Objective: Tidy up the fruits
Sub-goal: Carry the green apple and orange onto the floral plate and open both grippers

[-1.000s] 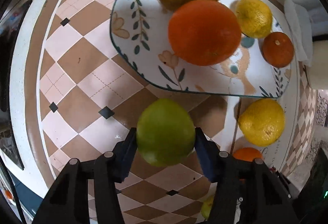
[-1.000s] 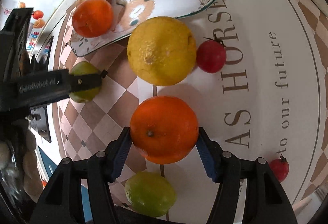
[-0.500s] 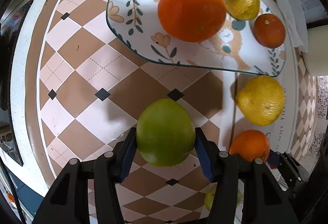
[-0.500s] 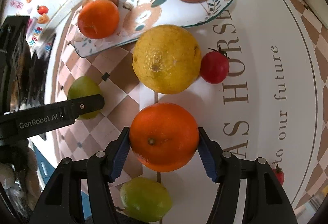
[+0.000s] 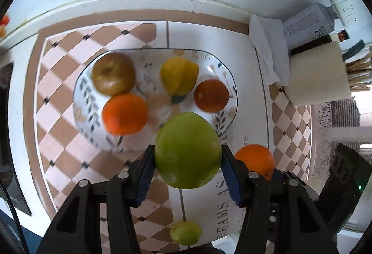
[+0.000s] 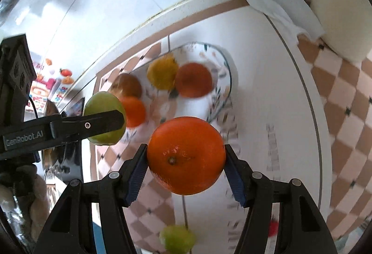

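Observation:
My left gripper [image 5: 187,161] is shut on a green apple [image 5: 187,149] and holds it in the air near the front rim of a floral plate [image 5: 86,96]. The plate holds a brown apple [image 5: 113,73], an orange [image 5: 125,113], a yellow citrus [image 5: 178,75] and a dark orange fruit [image 5: 211,95]. My right gripper [image 6: 186,161] is shut on an orange [image 6: 186,155], raised above the table in front of the plate [image 6: 226,82]. The left gripper with the green apple [image 6: 102,103] shows at the left of the right wrist view.
A small green fruit [image 5: 185,232] lies on the patterned tablecloth near the front edge. A red fruit [image 6: 273,228] lies at the lower right. A white tissue [image 5: 265,54], a paper roll [image 5: 318,72] and a bottle [image 5: 307,24] stand at the back right by the wall.
Both grippers have lifted with their fruits and moved toward the plate. The large yellow citrus and red fruit that lay ahead have dropped out of the view.

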`<state>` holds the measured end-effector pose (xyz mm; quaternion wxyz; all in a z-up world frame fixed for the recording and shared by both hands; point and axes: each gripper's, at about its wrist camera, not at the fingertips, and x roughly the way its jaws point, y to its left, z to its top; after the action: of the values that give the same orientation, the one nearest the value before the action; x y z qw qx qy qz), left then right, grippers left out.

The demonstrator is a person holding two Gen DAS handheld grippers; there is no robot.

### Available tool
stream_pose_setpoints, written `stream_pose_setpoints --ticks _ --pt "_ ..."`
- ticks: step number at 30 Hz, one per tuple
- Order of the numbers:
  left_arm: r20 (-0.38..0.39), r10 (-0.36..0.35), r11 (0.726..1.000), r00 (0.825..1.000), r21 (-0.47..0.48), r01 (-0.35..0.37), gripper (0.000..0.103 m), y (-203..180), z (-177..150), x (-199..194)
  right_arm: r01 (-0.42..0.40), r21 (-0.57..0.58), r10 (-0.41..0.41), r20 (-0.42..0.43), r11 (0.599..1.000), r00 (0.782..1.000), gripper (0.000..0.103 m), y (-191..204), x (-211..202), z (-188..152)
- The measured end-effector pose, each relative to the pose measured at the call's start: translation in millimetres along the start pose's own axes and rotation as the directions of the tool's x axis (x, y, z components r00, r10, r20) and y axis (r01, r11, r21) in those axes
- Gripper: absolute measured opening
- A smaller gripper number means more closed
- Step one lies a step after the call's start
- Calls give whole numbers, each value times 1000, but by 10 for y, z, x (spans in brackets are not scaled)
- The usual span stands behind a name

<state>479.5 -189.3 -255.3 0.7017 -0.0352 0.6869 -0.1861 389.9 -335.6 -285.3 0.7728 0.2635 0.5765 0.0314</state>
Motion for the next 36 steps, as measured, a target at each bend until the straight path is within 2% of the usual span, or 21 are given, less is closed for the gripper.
stream_pose_setpoints --ticks 6,13,17,18,19,20,21,22,28,34,36 --pt "-94 56 998 994 20 -54 52 23 260 265 -3 -23 2 -41 1000 999 65 -12 361 253" --pt "-112 125 992 986 36 -122 52 -15 393 368 15 -56 -20 -77 998 997 65 38 568 381" --pt "-135 131 991 982 26 -128 53 -6 421 409 11 -29 -15 -129 1000 992 67 53 696 407" --pt "-133 132 991 982 18 -131 54 5 430 408 8 -23 -11 -138 1000 990 70 46 705 415" --pt "-129 127 992 983 6 -127 62 19 443 402 3 -20 -5 -143 1000 990 74 35 702 424" --pt "-128 120 993 984 -1 -122 74 28 454 396 1 -18 -4 -142 1000 990 84 27 687 432" --pt "-124 118 993 985 -6 -120 79 37 467 378 6 -18 -9 -140 1000 990 90 21 664 440" --pt "-117 119 993 986 -7 -120 84 48 477 353 10 -17 -12 -139 1000 990 91 11 638 439" --pt "-72 144 990 987 -4 -144 85 97 447 202 48 -19 -50 -129 999 990 91 -31 541 464" --pt "2 238 971 971 -3 -238 85 232 256 41 120 -34 -123 -103 992 987 91 -94 379 437" --pt "9 249 968 968 -12 -249 85 310 192 29 135 -41 -138 -95 990 986 91 -95 328 416"
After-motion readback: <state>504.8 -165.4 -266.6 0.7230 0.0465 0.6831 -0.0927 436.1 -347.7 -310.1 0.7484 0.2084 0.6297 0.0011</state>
